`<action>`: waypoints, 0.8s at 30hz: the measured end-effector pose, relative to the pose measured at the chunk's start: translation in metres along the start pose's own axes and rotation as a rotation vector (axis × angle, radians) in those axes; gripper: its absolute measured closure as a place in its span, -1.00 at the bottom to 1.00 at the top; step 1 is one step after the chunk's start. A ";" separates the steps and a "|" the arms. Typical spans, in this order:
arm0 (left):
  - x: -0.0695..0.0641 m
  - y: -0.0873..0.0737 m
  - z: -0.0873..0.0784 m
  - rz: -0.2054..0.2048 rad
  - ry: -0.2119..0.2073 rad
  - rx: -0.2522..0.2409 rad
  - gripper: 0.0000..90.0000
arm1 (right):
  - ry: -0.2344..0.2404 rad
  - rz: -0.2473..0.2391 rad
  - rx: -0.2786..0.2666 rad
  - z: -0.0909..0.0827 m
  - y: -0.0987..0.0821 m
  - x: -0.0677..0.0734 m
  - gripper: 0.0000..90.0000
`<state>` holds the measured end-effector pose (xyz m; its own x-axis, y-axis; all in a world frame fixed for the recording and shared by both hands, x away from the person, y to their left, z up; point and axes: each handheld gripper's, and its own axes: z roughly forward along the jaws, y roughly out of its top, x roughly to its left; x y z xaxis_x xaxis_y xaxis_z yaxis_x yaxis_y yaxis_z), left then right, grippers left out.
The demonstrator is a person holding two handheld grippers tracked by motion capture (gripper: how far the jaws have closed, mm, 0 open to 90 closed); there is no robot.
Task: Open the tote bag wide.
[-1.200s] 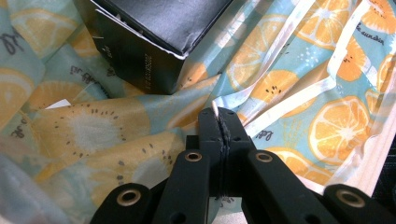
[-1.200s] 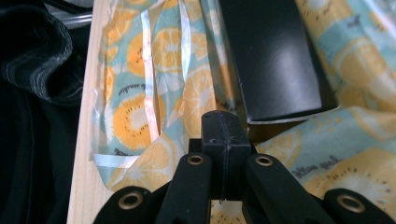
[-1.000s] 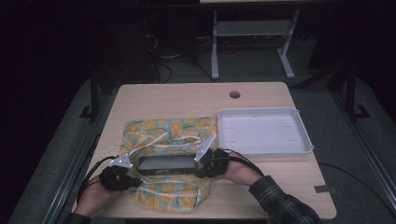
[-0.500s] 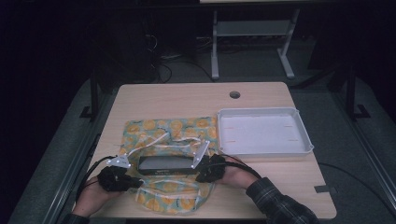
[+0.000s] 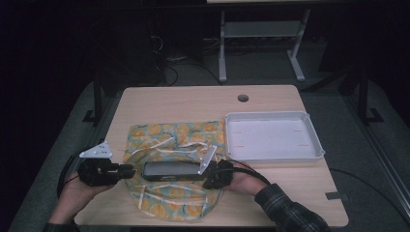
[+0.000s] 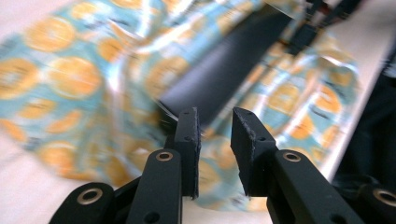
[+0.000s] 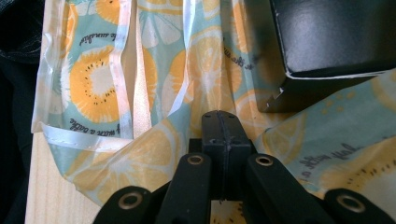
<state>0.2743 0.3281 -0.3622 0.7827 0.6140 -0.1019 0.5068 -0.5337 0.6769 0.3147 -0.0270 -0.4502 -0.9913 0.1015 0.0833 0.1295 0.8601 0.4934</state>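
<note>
- While one sheet of lemon-print wrapping paper [image 5: 169, 145] lies spread on the wooden table [image 5: 193, 99], two grippers work at the near edge, one at each end of one black box [image 5: 171, 170].
- At far left, the left gripper [image 5: 126, 169] sits in the person's left hand [image 5: 77, 193] just beside the box's left end; its jaws have just been opening and stand a little apart with nothing between them, seen in the left gripper view [image 6: 214, 135].
- In the middle, the long black box rests on the paper, lengthwise across the table.
- Next, the right gripper [image 5: 209, 175] is at the box's right end; in the right gripper view [image 7: 220, 122] its jaws are pressed together, lying on a fold of the paper just beside the box's corner; whether they pinch the paper I cannot tell.
- At far right, one white tray [image 5: 316, 145] sits beside the paper.
</note>
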 end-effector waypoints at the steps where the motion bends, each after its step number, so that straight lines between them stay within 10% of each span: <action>1: 0.002 0.003 0.001 -0.007 0.015 -0.008 0.60 | 0.000 0.000 0.001 0.000 0.000 0.000 0.99; 12: 0.035 0.021 0.032 -0.020 0.116 0.049 0.99 | 0.006 0.002 -0.001 0.000 0.000 0.000 0.99; 24: 0.063 0.003 0.081 -0.075 0.152 0.179 0.99 | 0.007 0.003 -0.003 0.000 -0.001 -0.001 0.99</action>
<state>0.3547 0.3181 -0.4253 0.6839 0.7291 -0.0265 0.6278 -0.5696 0.5305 0.3153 -0.0279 -0.4504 -0.9908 0.1007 0.0904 0.1325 0.8583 0.4958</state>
